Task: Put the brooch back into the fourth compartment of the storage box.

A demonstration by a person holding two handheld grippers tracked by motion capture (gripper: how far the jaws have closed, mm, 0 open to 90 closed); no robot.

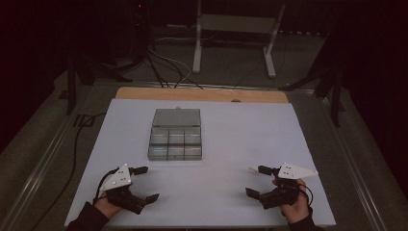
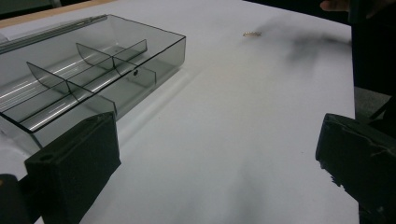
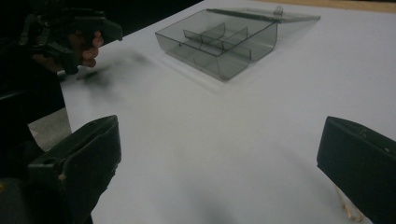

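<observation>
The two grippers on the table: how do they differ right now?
The left gripper sits nearer the clear compartment box, at the table's left; the right gripper sits farther from it, at the right. The left one points rightward, the right one leftward, toward each other. Both are hand-held, wear a grey three-cornered plate, and have jaws wide open, holding nothing.

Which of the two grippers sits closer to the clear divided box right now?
The left gripper. In the high view it rests just below the box, near its front-left corner; the right gripper sits farther off across bare table.
</observation>
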